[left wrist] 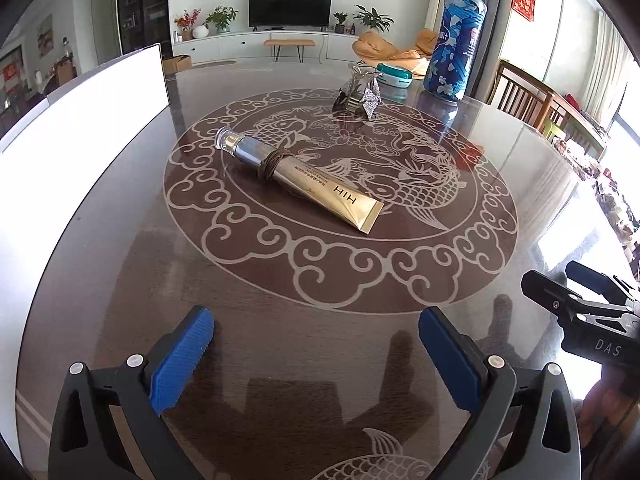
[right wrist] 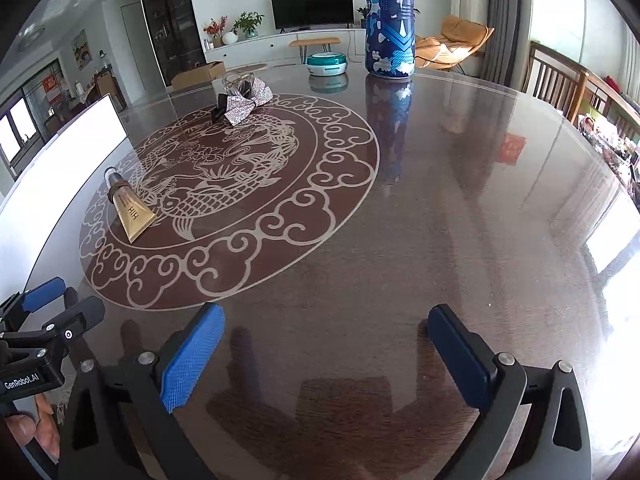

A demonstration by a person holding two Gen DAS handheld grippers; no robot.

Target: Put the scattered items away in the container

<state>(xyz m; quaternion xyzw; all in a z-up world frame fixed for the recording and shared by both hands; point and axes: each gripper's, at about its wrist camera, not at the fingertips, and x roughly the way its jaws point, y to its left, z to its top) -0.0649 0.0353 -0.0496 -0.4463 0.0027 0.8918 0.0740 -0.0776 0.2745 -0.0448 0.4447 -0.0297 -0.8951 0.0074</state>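
Nearest, the left gripper (left wrist: 316,356) and right gripper (right wrist: 326,356) hover low over the glossy desk (right wrist: 440,220), both spread wide and empty, likely poised to reach. Farther, left of centre, a gold tube (left wrist: 298,174) lies flat with a cord wrapped round it. Beyond sits a sparkly bow clip (right wrist: 244,106). The white container (left wrist: 80,140) stands at far left.

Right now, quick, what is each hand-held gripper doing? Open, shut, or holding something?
Left hand-held gripper: open, holding nothing, above the table.
Right hand-held gripper: open, holding nothing.
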